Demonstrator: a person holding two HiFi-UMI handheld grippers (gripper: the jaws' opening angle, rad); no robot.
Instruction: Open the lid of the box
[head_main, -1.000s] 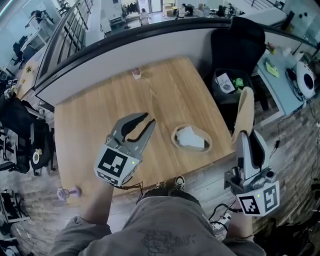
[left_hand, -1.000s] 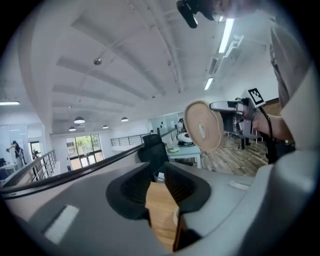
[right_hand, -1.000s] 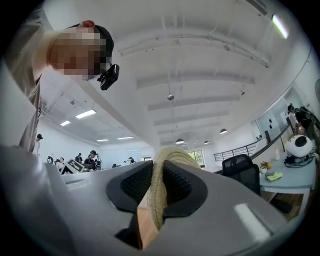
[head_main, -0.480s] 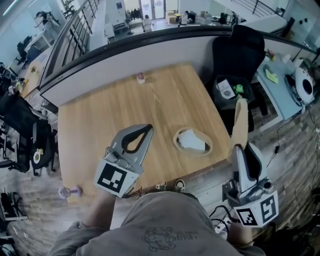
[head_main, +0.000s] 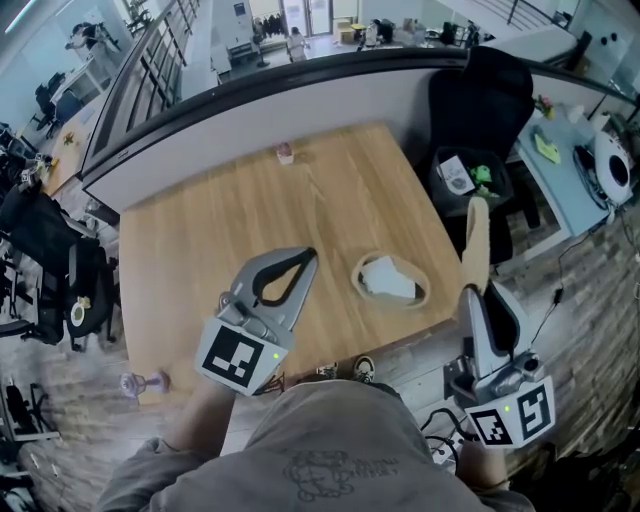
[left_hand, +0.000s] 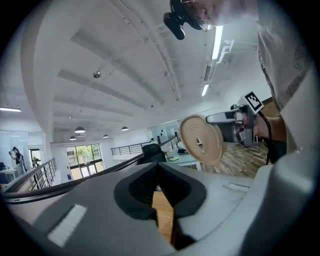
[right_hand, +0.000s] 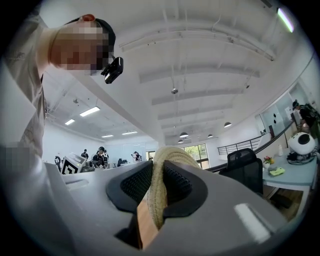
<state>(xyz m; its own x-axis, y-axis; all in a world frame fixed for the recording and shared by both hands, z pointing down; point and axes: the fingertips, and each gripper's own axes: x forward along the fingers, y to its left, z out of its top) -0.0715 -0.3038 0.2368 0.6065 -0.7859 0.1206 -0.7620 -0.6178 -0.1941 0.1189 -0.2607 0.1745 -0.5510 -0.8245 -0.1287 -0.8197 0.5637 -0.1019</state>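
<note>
We count two grippers, one box, one lid, one table.

The left gripper (head_main: 306, 258) hangs over the table (head_main: 200, 250) with its jaws pressed together and nothing between them. The right gripper (head_main: 483, 303) is off the table's right edge, above the floor, with its jaws clamped on the rim of the lid (head_main: 476, 240), which stands on edge.

The box (head_main: 390, 281) is one woven oval. It sits uncovered on the table's near right part, just right of the left gripper and not touching it. There is one white piece (head_main: 385, 278) inside.

Also one small pink item (head_main: 285, 153) at the table's far edge, one purple item (head_main: 141, 381) on the floor at left, and one black chair (head_main: 480, 95) behind the table.

Only the head view shows the box and the table top. The left gripper view shows the lid's round flat face with its coiled rings, which the head view gives only edge-on. The right gripper view shows the ribbed pads biting the woven rim, and several people far back in the room.
</note>
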